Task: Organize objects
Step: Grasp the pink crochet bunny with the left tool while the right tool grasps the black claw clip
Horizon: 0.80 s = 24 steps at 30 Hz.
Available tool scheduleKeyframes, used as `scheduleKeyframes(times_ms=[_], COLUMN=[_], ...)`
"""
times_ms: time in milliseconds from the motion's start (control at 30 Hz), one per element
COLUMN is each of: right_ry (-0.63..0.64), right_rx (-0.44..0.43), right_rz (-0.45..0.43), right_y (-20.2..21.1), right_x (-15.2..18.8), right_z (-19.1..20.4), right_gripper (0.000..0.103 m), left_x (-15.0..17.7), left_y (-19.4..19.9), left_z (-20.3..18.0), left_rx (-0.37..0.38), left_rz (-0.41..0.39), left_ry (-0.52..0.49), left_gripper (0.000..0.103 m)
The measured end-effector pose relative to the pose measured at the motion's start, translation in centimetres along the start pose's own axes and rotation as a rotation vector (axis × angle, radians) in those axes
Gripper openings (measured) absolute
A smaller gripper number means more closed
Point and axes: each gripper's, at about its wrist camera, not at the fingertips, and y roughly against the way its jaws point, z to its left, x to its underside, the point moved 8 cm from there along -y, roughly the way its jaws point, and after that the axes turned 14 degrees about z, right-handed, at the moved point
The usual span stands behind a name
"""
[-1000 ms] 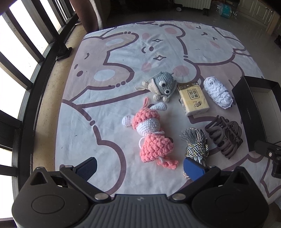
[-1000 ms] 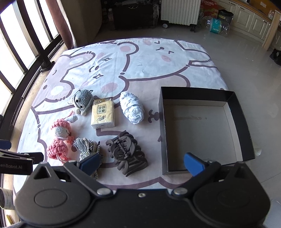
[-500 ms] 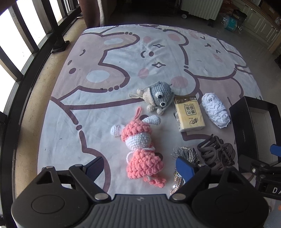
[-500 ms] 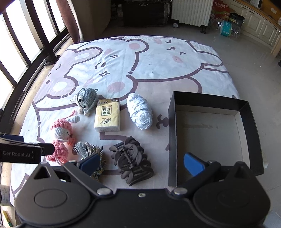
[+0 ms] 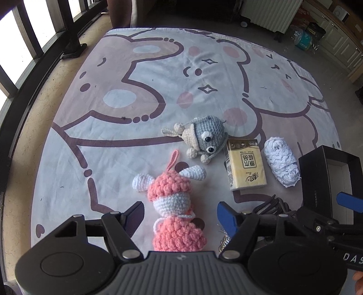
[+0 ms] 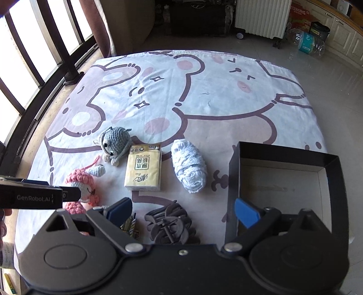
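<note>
A pink crochet doll (image 5: pixel 174 204) lies on the cartoon-print sheet (image 5: pixel 136 90), its body between the open jaws of my left gripper (image 5: pixel 181 215). A grey crochet toy (image 5: pixel 204 138), a yellow tissue pack (image 5: pixel 245 168) and a white yarn bundle (image 5: pixel 281 163) lie beyond it. In the right wrist view my right gripper (image 6: pixel 183 211) is open and empty above a dark hair claw (image 6: pixel 170 224), with a tassel (image 6: pixel 129 224) at its left finger. The black box (image 6: pixel 283 181) stands open and empty to the right. The doll (image 6: pixel 81 192) is partly hidden by the left gripper.
A window railing (image 6: pixel 34 79) runs along the left edge of the sheet. A white radiator (image 6: pixel 263 18), bottles and cabinets stand on the tiled floor at the back. The far half of the sheet (image 6: pixel 204 90) bears no objects.
My left gripper has moved forward and lower, so the pink doll now sits between its jaws. My right gripper has moved forward and left, closer to the hair claw and box.
</note>
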Motion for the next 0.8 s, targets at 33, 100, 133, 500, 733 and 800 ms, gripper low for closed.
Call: scheduleKeyframes(times_ms=[33, 100, 133, 500, 733, 800], right_ry=[0.007, 0.040, 0.061, 0.147, 0.171, 0.188], right_rx=[0.003, 0.017, 0.021, 0.000, 0.021, 0.025], right_rz=[0.007, 0.015, 0.017, 0.070, 0.128, 0.143], right_y=[-0.4, -1.1, -1.4, -3.0, -4.3, -4.7], right_x=[0.1, 0.4, 0.6, 2.5, 3.1, 3.4], right_z=[0.1, 0.4, 0.5, 1.2, 1.3, 1.5], right_gripper=[0.097, 0.096, 0.095, 0.081, 0.064, 0.060], left_x=[-0.1, -0.3, -0.4, 0.4, 0.6, 0.5], left_y=[-0.2, -0.7, -1.0, -4.8, -5.2, -5.3], left_z=[0.0, 0.0, 0.0, 1.9, 1.5, 1.4], left_rx=[0.002, 0.010, 0.013, -0.020, 0.008, 0.015], left_rz=[0.001, 0.010, 0.019, 0.143, 0.164, 0.167], left_ry=[-0.001, 0.002, 0.006, 0.055, 0.049, 0.047], left_gripper=[0.070, 0.069, 0.069, 0.064, 0.047, 0.043])
